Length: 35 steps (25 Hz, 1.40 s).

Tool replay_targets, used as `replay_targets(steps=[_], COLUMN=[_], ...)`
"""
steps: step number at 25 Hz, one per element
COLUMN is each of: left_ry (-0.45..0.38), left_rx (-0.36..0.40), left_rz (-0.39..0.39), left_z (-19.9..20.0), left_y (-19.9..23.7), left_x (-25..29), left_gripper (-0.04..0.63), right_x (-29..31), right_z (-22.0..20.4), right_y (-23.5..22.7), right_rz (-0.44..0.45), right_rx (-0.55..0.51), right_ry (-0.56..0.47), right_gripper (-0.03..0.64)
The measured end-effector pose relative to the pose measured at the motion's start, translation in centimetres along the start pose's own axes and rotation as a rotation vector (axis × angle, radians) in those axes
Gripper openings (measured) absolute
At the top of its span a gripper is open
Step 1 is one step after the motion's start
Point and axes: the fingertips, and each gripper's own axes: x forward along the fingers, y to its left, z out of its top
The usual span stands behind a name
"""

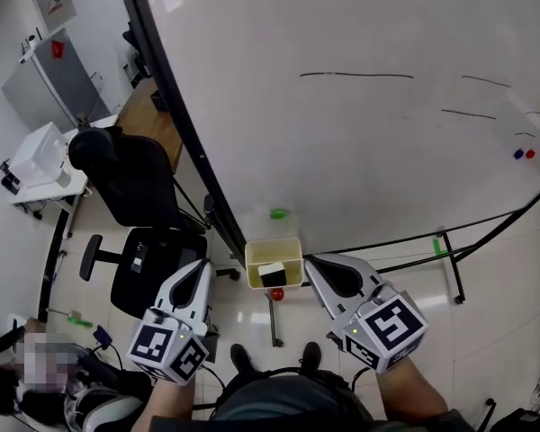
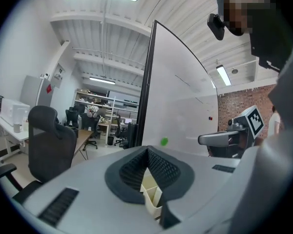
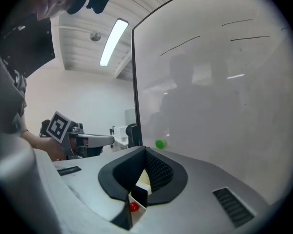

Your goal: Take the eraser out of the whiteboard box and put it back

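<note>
The eraser [image 1: 272,274] lies inside the whiteboard box [image 1: 251,252], which hangs at the lower edge of the whiteboard [image 1: 369,124]. Your left gripper [image 1: 201,268] sits at 8 o'clock from the box and your right gripper [image 1: 313,265] at 4 o'clock. Both are just beside the box, and neither is on the eraser. Each has its fingers [image 2: 133,168] together with nothing between them. You are either about to lift the eraser or have finished putting it back; which, I cannot tell.

The box is pale yellow, open-topped and rectangular, with thin walls like moulded plastic and inner dividers. The eraser is a small block, part black, part white. The board is glossy white with a dark frame, and a green magnet [image 1: 278,213] sits at 12 o'clock from the box.
</note>
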Motion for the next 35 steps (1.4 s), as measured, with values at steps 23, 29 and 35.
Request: replay_targets(steps=[23,29,35], left_ry=[-0.066,-0.09,-0.099], left_rx=[-0.06,-0.037,-0.014], left_rz=[-0.02,-0.006,0.002], left_z=[-3.6,-3.6,-3.3], left_y=[-3.3,-11.3,-18.7], left_x=[-20.2,-22.0,-22.2], left_gripper=[0.032,0.032,0.032], right_x=[-12.2,-19.2,-26.0], right_z=[-0.5,0.4,0.1], right_y=[13.4,13.7,11.8], right_rz=[-0.148,-0.088,-0.039], right_rx=[0.038,0.008,0.001], right_ry=[-0.031,-0.077,-0.072], right_gripper=[0.021,0.021,0.021])
